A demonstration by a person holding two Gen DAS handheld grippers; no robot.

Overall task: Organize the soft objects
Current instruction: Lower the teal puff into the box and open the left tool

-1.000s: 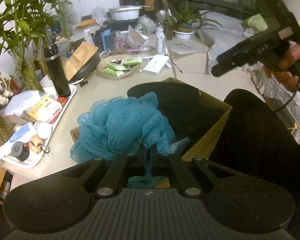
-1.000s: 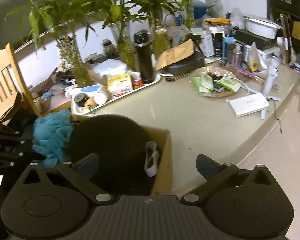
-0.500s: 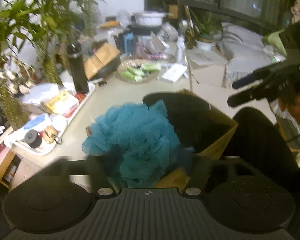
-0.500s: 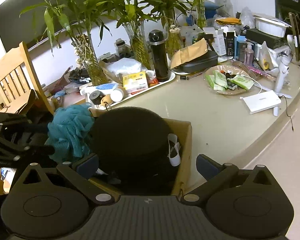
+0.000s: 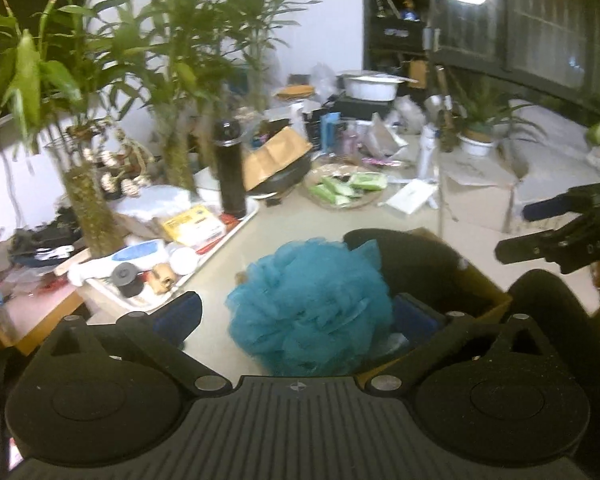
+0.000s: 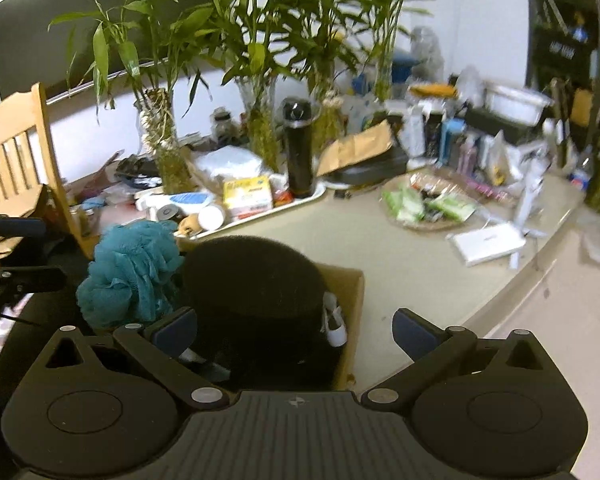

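1. The left claw is released; its jaws have just been opening, and the teal mesh pouf sits loose between them, pressed by neither pad.
2. The pouf rests on the near corner of the cardboard box, against a black foam round just beyond it.
3. The right claw is spread wide and empty, above the box.
4. The pouf looks feather-light, springy and snaggy; pinching a bunch of mesh at its middle should hold.

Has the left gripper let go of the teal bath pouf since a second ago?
Yes. The left gripper was pinched on the teal bath pouf; its jaws have just been opening and now stand wide, pouf resting at the cardboard box.
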